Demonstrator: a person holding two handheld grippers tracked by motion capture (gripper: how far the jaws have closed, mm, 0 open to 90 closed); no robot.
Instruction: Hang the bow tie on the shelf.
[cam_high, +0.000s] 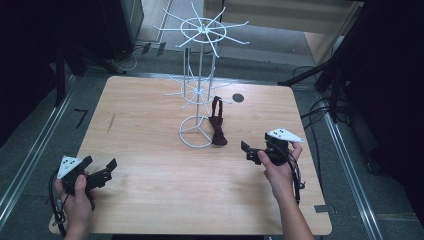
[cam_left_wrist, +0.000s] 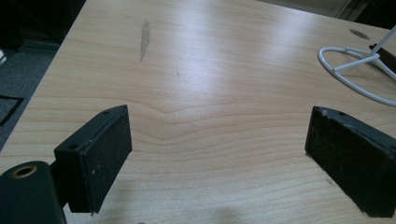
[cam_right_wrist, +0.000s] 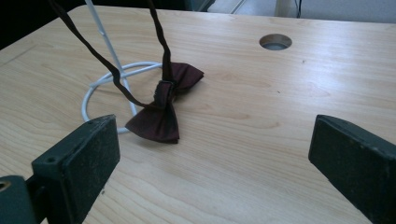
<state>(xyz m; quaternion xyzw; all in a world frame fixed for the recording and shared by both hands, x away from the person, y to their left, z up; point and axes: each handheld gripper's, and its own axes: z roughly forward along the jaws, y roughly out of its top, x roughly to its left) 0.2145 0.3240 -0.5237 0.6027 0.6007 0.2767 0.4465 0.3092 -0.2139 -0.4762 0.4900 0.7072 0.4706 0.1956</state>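
Note:
A dark red bow tie (cam_high: 218, 134) hangs by its strap from a lower arm of a white wire rack (cam_high: 200, 90), and its bow rests on the wooden table (cam_high: 150, 200) beside the rack's base ring. My right gripper (cam_high: 248, 152) is a short way to the right of the bow and points at it. In the right gripper view the bow tie (cam_right_wrist: 163, 109) lies ahead of the open, empty right gripper (cam_right_wrist: 215, 158). Held at the front left of the table, my left gripper (cam_high: 101, 162) is open over bare wood, as the left gripper view confirms (cam_left_wrist: 219, 154).
The rack's base ring (cam_left_wrist: 355, 70) stands at mid-table, with spoked arms spreading at two heights above it. A round cable hole (cam_high: 238, 97) sits behind the bow tie. Dark stands and cables surround the table on the floor.

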